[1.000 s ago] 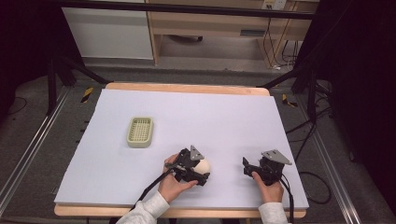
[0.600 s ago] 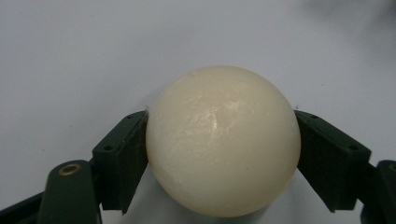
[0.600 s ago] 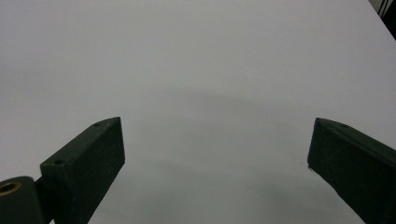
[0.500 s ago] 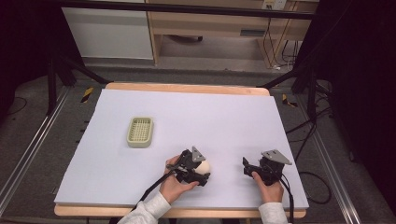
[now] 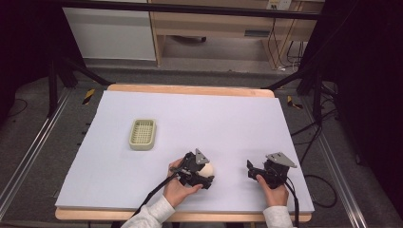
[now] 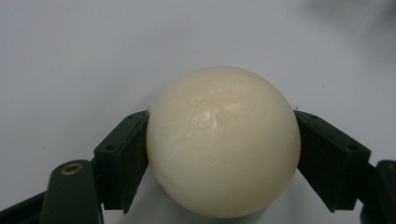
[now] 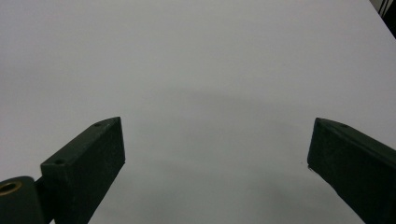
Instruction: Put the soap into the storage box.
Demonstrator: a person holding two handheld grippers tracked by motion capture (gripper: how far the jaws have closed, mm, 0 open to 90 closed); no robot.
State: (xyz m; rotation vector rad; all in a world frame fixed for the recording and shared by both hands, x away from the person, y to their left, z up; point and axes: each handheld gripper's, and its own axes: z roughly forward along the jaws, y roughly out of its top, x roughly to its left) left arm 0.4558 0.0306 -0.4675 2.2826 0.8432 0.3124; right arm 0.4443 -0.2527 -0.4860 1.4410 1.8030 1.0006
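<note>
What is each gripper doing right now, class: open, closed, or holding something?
Left gripper: its jaws have just been closing and are now shut on the cream ball.
Right gripper: open, nothing between its jaws.

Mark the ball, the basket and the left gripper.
ball (image 6: 223, 142), left gripper view, middle of its cream front
basket (image 5: 142, 134), high view, its slatted floor
left gripper (image 6: 223, 156), left gripper view, midway between its fingertips

A glossy cream ball (image 6: 223, 140) sits clamped between the left gripper's (image 6: 223, 154) two black jaws, which press its sides at nine and three o'clock. Pale tabletop (image 6: 93, 56) stretches toward twelve o'clock.
</note>
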